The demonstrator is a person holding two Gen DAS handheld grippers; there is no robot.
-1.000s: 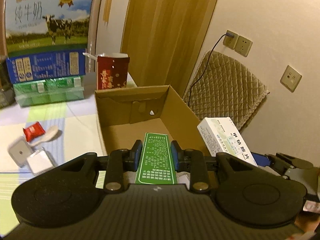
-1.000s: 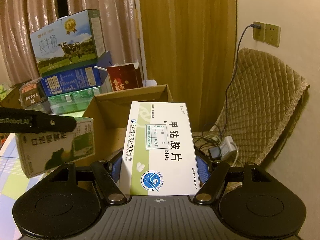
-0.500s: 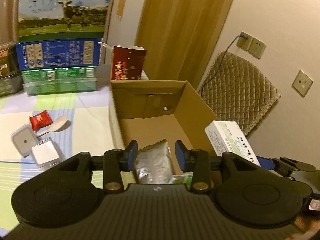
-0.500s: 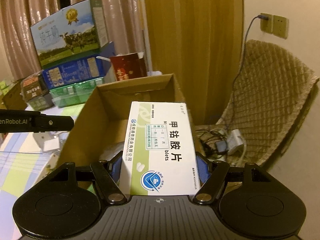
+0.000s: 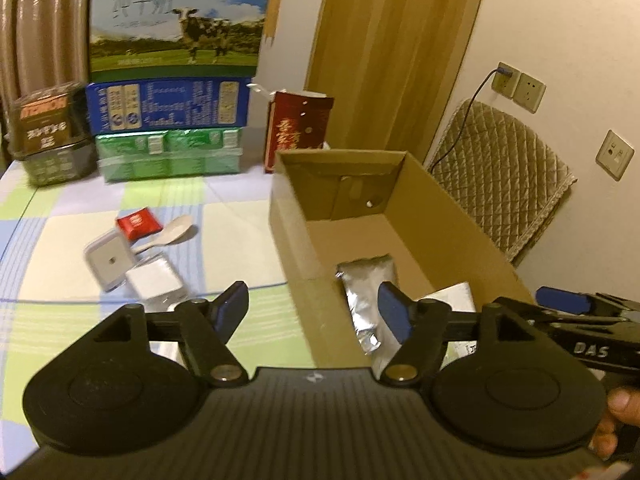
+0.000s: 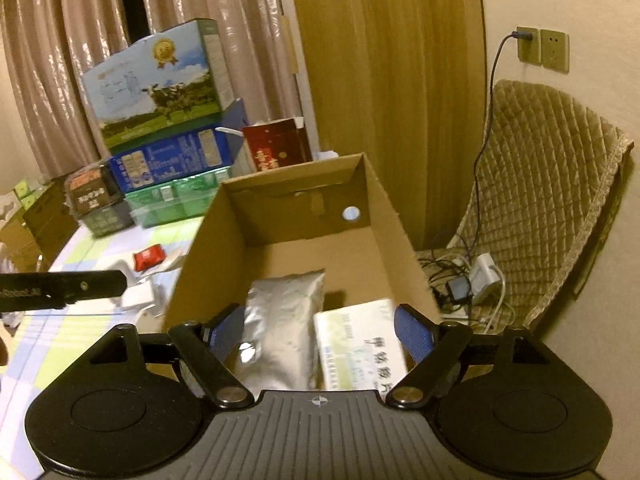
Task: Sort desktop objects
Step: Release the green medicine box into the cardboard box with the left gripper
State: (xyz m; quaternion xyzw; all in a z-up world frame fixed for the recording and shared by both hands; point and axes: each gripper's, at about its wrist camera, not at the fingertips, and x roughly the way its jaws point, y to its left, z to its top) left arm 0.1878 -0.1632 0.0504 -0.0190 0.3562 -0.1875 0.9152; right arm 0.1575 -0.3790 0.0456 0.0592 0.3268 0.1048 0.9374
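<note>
The table (image 5: 60, 240), under a pastel checked cloth, carries a stack of cartons at its far edge: a cow-printed milk carton (image 5: 176, 20) on a blue carton (image 5: 168, 106) on shrink-wrapped green packs (image 5: 168, 154), with a dark red gift box (image 5: 298, 126) beside them. Nearer stands the open cardboard box (image 6: 216, 248), its far wall pierced by a round hole.

Inside the box, the right wrist view shows a silver foil pouch (image 6: 280, 328) lying flat and, just beside it on the right, a white and green medicine box (image 6: 360, 348), blurred. The left wrist view shows only part of the pouch (image 5: 366, 284) and a white corner behind its own finger.

Only the left view gives the loose things on the cloth left of the box: a white square case (image 5: 108, 260), a white block (image 5: 156, 282), a pale plastic spoon (image 5: 176, 232) and a small red packet (image 5: 138, 223). The right view catches just the red packet (image 6: 149, 257), plus a quilted cover (image 6: 552, 200) and a charger on the floor.

The left tool (image 5: 314, 312) hangs over the box's near left wall, jaws spread wide, gripping nothing. The right tool (image 6: 320, 330) hovers above the pouch and medicine box, jaws equally wide and empty.
</note>
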